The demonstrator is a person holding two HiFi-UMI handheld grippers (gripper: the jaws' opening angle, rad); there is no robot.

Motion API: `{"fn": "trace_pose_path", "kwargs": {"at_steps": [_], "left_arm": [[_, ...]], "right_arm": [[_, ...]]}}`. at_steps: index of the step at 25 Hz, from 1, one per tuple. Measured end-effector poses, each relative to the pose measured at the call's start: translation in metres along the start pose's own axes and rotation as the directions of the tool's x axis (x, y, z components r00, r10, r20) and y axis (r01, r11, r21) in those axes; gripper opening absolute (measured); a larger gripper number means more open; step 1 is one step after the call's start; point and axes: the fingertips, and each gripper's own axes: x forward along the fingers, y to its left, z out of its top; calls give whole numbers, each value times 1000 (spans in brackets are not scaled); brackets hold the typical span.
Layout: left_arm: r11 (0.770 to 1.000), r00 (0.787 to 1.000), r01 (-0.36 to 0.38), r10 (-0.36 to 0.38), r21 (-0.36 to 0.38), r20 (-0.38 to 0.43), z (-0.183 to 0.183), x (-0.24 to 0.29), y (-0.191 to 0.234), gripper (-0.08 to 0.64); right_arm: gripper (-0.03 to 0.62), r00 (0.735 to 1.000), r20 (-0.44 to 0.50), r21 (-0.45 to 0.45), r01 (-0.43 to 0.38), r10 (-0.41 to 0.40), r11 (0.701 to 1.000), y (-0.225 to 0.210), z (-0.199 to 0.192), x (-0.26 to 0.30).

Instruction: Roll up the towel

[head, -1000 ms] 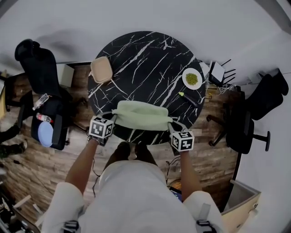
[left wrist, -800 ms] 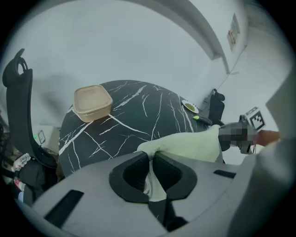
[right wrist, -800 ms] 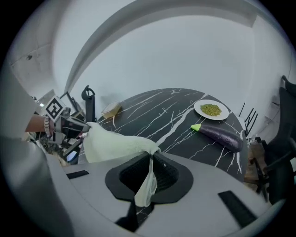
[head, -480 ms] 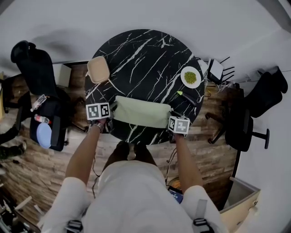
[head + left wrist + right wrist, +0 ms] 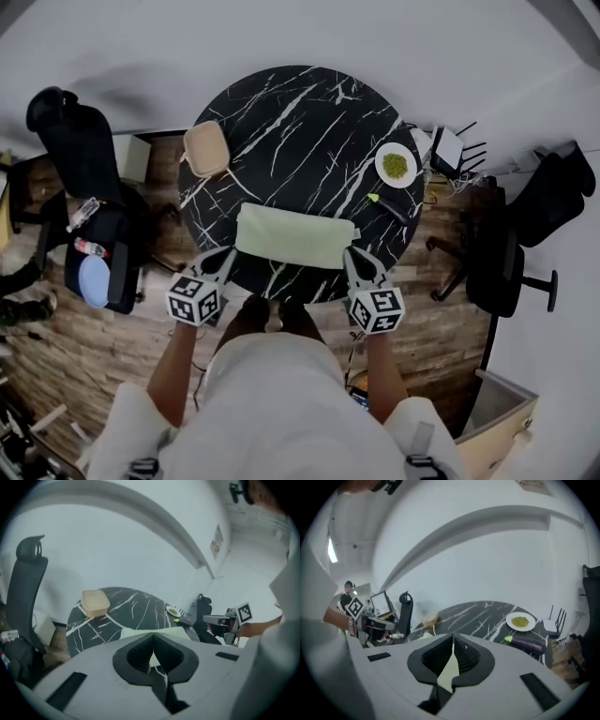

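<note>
The pale green towel (image 5: 295,236) lies folded in a flat band near the front edge of the round black marble table (image 5: 300,122). My left gripper (image 5: 228,255) hovers just off the towel's left end and my right gripper (image 5: 352,255) just off its right end; neither touches it. The jaws of both have just been closing and now meet at the tips with nothing between them. In the left gripper view the shut left gripper (image 5: 153,633) points over the towel (image 5: 178,632). In the right gripper view the towel's green shows below the shut right gripper (image 5: 453,637).
A beige lidded container (image 5: 206,147) sits at the table's left rim. On the right are a white plate of green food (image 5: 396,164) and a dark eggplant (image 5: 389,206). Black office chairs stand to the left (image 5: 80,141) and right (image 5: 520,248).
A second ago both grippers held the bunched towel's ends at the table edge. The towel now lies flat and folded, let go. Both grippers have drawn back toward me and risen.
</note>
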Motion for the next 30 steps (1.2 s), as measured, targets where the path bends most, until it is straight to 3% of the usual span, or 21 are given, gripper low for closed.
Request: {"fn": "trace_pose_path", "kwargs": {"at_steps": [3,8,12,15,20,25,30], "left_arm": [[993,987,25,-43,117,152,52,-31,-43,3],[957,928,46,-146,285,342,131,-84,-98,3],[945,874,27,-181,327,452,167,-116,-119,3],[950,841,51,-207,307,500,179,-130,-124,3],[948,809,113,-262,298,526,188,-143,-139,3],[940,813,91,-261,329,520,181,-149,-150,3],[938,804,103,-275,331,528,183,-159,-153,3]], "right_arm": [[6,983,171,-1,-73,72,997,28,61,-22],[-2,927,319,-100,-176,199,979,68,146,-62],[-3,880,413,-163,-183,235,969,86,195,-102],[-5,851,475,-156,-169,225,973,89,213,-128],[-5,865,453,-233,-117,215,965,95,209,-140],[-5,870,445,-234,-115,211,966,106,196,-142],[-5,865,446,-257,-122,230,959,115,199,-144]]}}
